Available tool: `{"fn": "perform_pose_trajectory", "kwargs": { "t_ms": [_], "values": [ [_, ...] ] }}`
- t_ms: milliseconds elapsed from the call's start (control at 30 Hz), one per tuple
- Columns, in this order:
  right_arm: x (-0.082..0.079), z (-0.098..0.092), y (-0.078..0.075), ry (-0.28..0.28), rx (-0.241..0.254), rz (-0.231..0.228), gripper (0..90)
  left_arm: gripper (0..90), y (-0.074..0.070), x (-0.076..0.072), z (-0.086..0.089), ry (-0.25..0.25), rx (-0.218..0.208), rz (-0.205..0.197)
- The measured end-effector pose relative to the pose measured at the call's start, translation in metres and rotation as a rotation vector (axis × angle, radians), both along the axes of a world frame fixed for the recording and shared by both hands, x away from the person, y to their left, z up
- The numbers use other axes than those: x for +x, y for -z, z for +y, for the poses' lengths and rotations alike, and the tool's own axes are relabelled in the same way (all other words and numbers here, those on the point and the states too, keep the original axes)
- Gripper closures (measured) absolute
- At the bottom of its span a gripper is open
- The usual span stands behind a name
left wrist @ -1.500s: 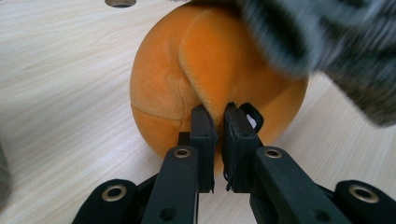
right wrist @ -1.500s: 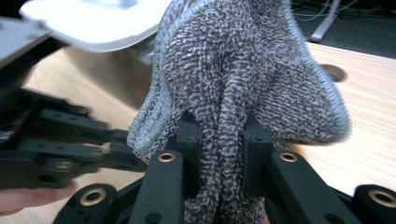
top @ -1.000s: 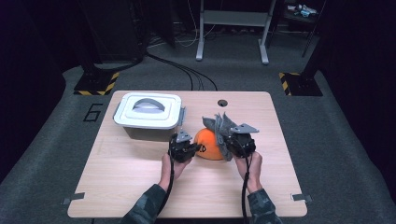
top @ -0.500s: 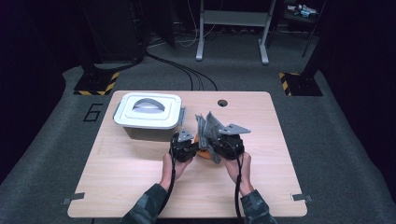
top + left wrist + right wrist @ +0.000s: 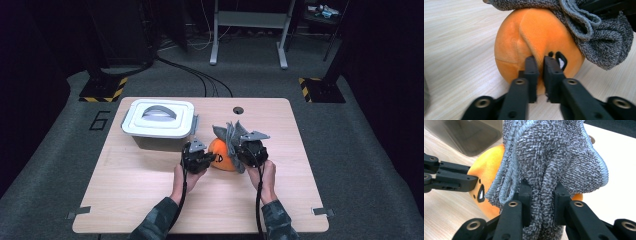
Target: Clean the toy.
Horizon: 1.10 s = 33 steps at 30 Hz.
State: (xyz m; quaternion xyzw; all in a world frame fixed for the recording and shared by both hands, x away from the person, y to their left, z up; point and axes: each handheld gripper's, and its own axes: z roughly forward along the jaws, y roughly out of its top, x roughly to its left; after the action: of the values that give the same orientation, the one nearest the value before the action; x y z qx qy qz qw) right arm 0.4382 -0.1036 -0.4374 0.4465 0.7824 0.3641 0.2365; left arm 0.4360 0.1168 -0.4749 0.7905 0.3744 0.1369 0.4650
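The left gripper (image 5: 539, 65), jaws just easing apart, pinches an orange plush ball's (image 5: 534, 37) seam fold, while the right gripper (image 5: 541, 195) clamps a grey towel (image 5: 554, 152).

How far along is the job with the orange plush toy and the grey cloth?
Done: the grey cloth lies against the orange plush toy. In hand: the right gripper is shut on the cloth; the left gripper, its fingers just opening, has a plush fold between them. Left: unclear; the white box is lidded.
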Motion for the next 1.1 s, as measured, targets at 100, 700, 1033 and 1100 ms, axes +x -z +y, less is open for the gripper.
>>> {"fn": "perform_pose_trajectory", "kwargs": {
  "t_ms": [100,700,1033,1100],
  "values": [
    [-0.001,0.002,0.000,0.009,-0.011,0.001,73.8,47.5,0.000,0.002,0.005,0.006,0.001,0.021],
    [-0.015,0.003,-0.009,-0.026,0.083,-0.052,73.9,78.8,0.007,0.004,-0.002,0.028,0.027,0.018],
    [-0.016,0.029,0.006,-0.063,-0.002,-0.040,74.0,84.6,0.008,0.003,0.000,0.012,0.021,0.021],
    [-0.016,0.027,0.006,-0.053,-0.007,-0.048,74.0,84.8,0.008,0.003,-0.001,0.013,0.019,0.020]
  ]
}}
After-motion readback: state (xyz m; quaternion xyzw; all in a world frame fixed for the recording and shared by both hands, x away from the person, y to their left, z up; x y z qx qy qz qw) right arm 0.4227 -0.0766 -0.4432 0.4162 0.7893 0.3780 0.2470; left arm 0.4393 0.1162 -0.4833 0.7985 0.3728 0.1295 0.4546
